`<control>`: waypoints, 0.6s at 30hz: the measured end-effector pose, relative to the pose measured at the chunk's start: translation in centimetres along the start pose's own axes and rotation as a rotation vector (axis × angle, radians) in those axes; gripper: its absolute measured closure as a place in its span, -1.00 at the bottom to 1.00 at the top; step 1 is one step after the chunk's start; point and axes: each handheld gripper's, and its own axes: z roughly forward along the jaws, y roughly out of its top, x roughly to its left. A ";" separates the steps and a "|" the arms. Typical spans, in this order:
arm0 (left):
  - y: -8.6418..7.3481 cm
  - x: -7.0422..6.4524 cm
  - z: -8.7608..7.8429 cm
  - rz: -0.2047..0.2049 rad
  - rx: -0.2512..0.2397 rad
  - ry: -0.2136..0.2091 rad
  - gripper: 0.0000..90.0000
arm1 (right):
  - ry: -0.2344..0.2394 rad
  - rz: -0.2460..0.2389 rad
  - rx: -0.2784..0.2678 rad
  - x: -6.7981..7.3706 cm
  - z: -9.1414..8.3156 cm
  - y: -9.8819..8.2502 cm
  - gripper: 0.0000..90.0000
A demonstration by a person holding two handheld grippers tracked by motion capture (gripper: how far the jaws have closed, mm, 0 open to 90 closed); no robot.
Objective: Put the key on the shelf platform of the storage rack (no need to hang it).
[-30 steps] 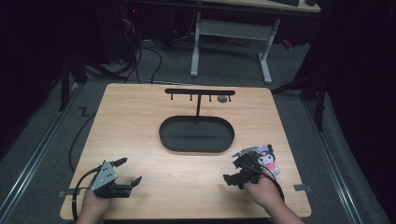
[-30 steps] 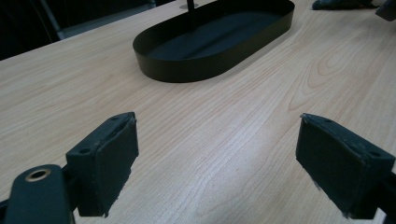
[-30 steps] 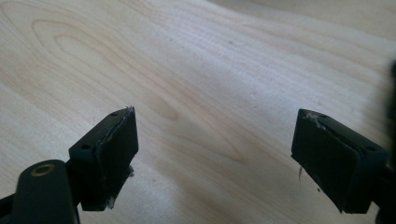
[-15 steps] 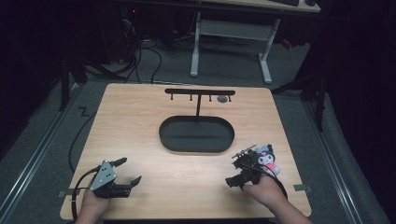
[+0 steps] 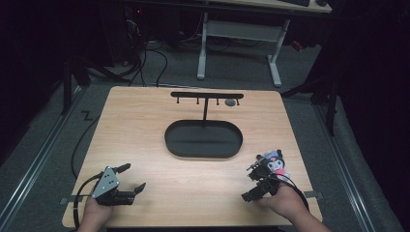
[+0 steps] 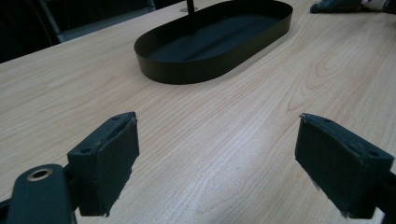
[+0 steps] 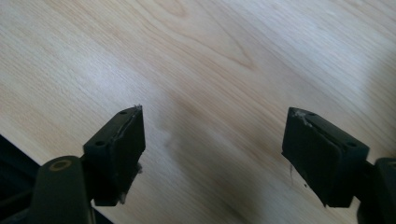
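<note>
Landmark: the black oval tray (image 5: 203, 139) mid-worktop (image 5: 145, 125), a hook stand (image 5: 207, 96) rising at its far rim. Near-right of the tray, small plush toy (image 5: 274, 163) lying on the wood, just beside the right gripper (image 5: 255, 181). Fingers (image 7: 116, 154) there parted and just been closing, bare wood between, nothing held. Near-left of the tray, left gripper (image 5: 131, 178) low over the worktop, fingers (image 6: 105, 163) spread wide, empty, pointing toward the tray.
</note>
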 end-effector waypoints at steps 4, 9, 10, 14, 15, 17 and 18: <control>0.0 0.0 0.1 -0.002 0.000 0.001 -0.68 | -0.012 0.015 -0.008 -0.9 -1.1 -0.6 -0.46; 0.1 0.1 0.2 0.002 0.003 0.002 -0.68 | -0.035 0.028 -0.008 -2.1 -2.3 -1.0 -0.45; 0.1 0.1 0.2 0.002 0.005 0.002 -0.68 | -0.036 0.029 -0.014 -2.4 -2.5 -1.1 -0.45; 0.0 0.1 0.3 0.001 0.007 0.003 -0.68 | -0.051 0.050 -0.022 -3.1 -3.2 -1.4 -0.45; 0.0 0.1 0.3 0.001 0.009 0.002 -0.68 | -0.056 0.049 -0.027 -3.3 -3.4 -1.4 -0.45; 0.0 0.1 0.3 0.001 0.010 0.003 -0.68 | -0.058 0.061 -0.033 -3.7 -3.8 -1.5 -0.45; 0.0 0.1 0.3 -0.001 0.010 0.003 -0.68 | -0.059 0.064 -0.031 -3.9 -4.0 -1.5 -0.45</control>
